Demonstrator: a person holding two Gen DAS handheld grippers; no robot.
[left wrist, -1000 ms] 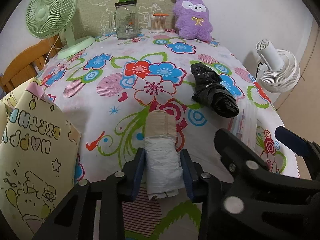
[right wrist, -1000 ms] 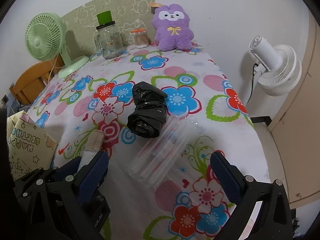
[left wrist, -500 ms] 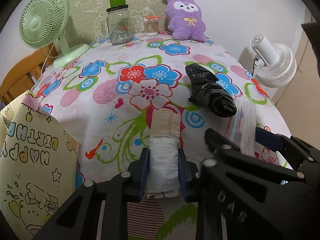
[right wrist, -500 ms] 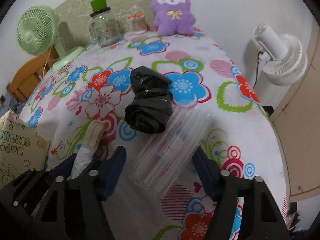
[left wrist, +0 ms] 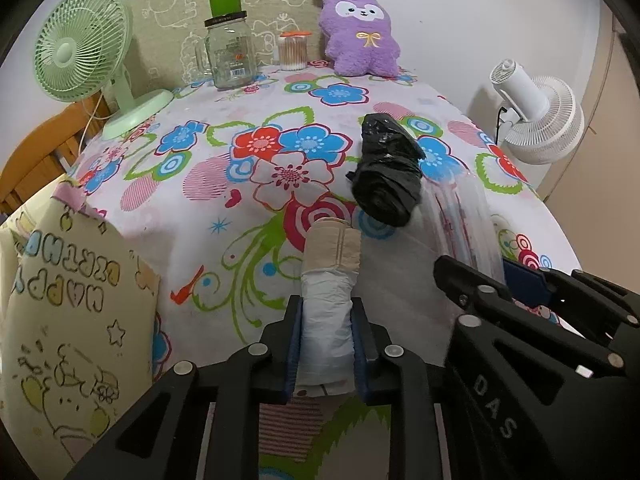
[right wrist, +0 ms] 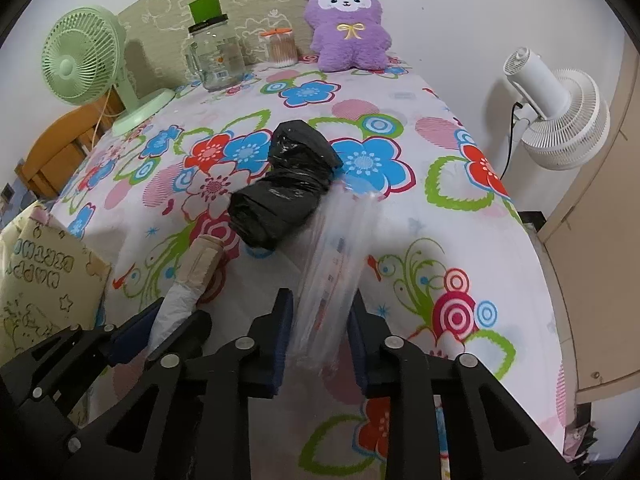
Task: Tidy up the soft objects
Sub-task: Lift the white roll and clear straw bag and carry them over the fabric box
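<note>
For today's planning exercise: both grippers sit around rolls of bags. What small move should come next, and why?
Probably lift both together: the left gripper is shut on the white bag roll, and the right gripper has closed on the clear bag roll, both on the tablecloth.

Near edge crowded; middle and left of the surface (left wrist: 192, 236) open.

Both tongs sit side by side at the near edge: left tongs (left wrist: 326, 344) closed around a white roll (left wrist: 326, 320), right tongs (right wrist: 320, 344) closed around a clear plastic roll (right wrist: 340, 248). A black bag roll (right wrist: 284, 196) lies touching the clear one, blocking the way ahead. Far edge lined by green fan (left wrist: 84, 60), glass jar (left wrist: 230, 56), swab pot (left wrist: 294, 51), purple plush (left wrist: 362, 36). A paper bag (left wrist: 68, 304) stands off the near-left edge.
</note>
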